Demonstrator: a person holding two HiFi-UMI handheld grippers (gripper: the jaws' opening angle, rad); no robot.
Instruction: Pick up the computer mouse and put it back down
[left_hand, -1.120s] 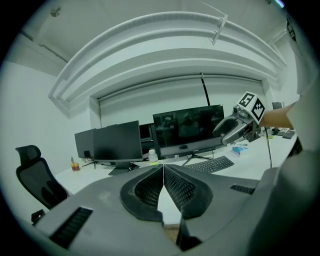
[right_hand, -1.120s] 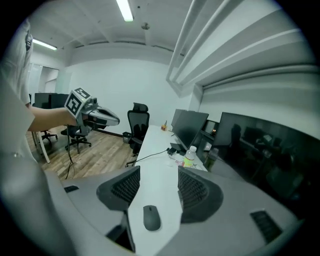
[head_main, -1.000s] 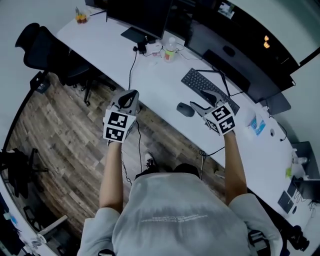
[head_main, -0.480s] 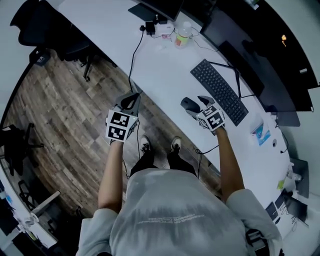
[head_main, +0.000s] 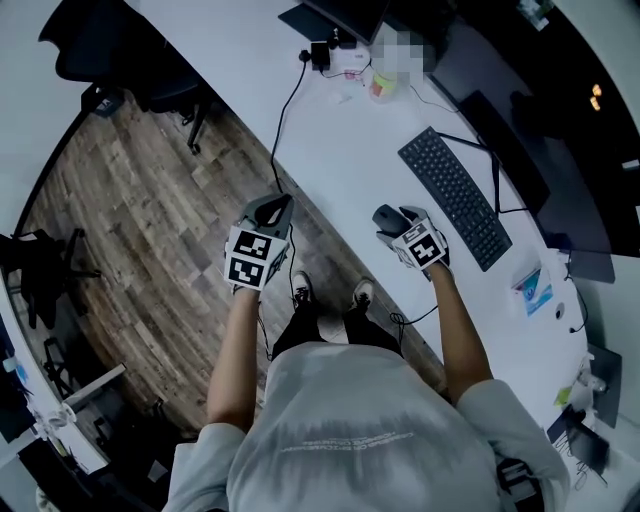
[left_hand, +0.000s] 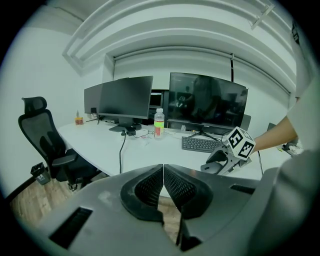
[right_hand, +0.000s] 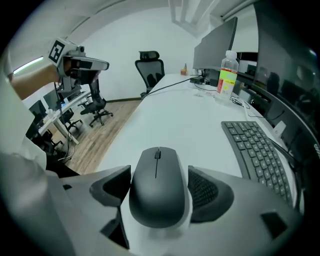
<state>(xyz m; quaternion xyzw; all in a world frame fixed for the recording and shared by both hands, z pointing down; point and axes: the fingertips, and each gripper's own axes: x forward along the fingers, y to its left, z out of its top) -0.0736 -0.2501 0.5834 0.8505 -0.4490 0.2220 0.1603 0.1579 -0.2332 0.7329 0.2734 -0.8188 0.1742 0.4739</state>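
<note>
A dark grey computer mouse (right_hand: 159, 187) rests on the white desk (head_main: 330, 140), left of the keyboard. My right gripper (right_hand: 160, 182) is open and straddles it, one jaw on each side, with a thin strip of desk showing by the right pad. From the head view the mouse (head_main: 386, 216) peeks out ahead of the right gripper (head_main: 394, 224). My left gripper (head_main: 279, 205) is shut on nothing and hangs off the desk's near edge, over the wooden floor. Its closed jaws show in the left gripper view (left_hand: 163, 185).
A black keyboard (head_main: 455, 197) lies just right of the mouse. A drink bottle (right_hand: 226, 75), monitors (left_hand: 207, 102) and a black cable (head_main: 285, 120) occupy the far desk. An office chair (head_main: 120, 50) stands at the desk's left end.
The right gripper has moved forward from behind the mouse until its jaws sit on both sides of it. The left gripper has barely moved. The head view has shifted.
</note>
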